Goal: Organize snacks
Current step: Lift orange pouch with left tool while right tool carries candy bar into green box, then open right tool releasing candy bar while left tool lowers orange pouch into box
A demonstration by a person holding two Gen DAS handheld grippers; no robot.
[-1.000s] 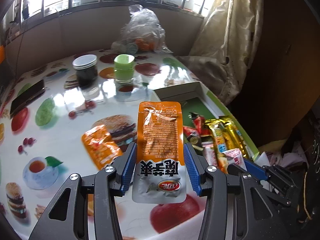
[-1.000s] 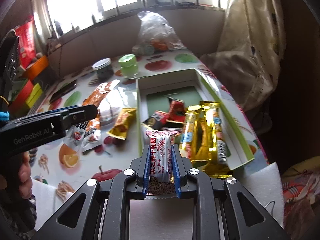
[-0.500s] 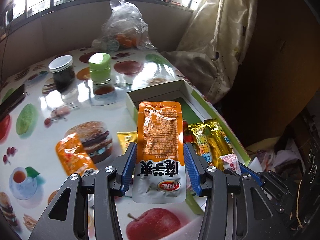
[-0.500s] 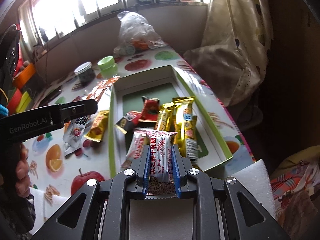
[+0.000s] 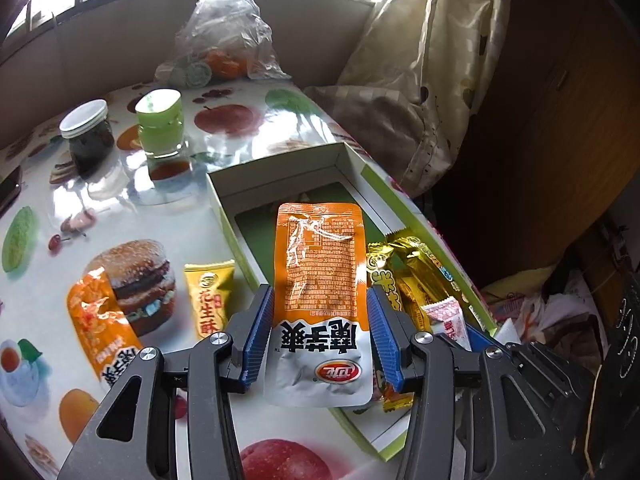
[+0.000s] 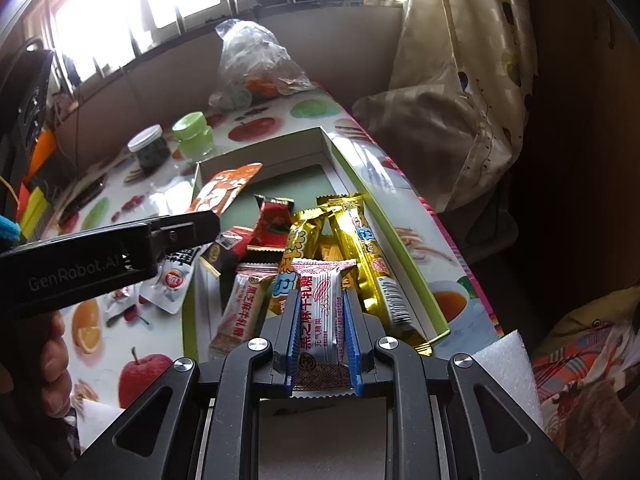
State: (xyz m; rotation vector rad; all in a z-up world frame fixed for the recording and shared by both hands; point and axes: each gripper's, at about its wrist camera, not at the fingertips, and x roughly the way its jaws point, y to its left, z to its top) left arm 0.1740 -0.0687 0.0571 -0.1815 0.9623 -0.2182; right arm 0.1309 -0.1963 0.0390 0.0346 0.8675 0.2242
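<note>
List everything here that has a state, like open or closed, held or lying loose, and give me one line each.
Left gripper: shut on the orange pouch, held over the box.
Right gripper: shut on the white candy bar.
Box: open, no lid, partly filled with snacks.
Gold bars: lying inside the box.
Yellow packet: loose on the table, outside the box.
Dark jar: lid on.
Green jar: lid on.

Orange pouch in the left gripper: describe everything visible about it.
The orange pouch is a flat, glossy foil-like sachet: orange upper part with fine print and a clear crinkled patch, silver-white lower end with big black characters and a red oval logo, all seen upside down. It stands lengthwise in the left gripper, its blue fingers shut on its side edges. It hangs above the box, touching nothing else visible. In the right wrist view its orange end pokes over the box's left wall.
</note>
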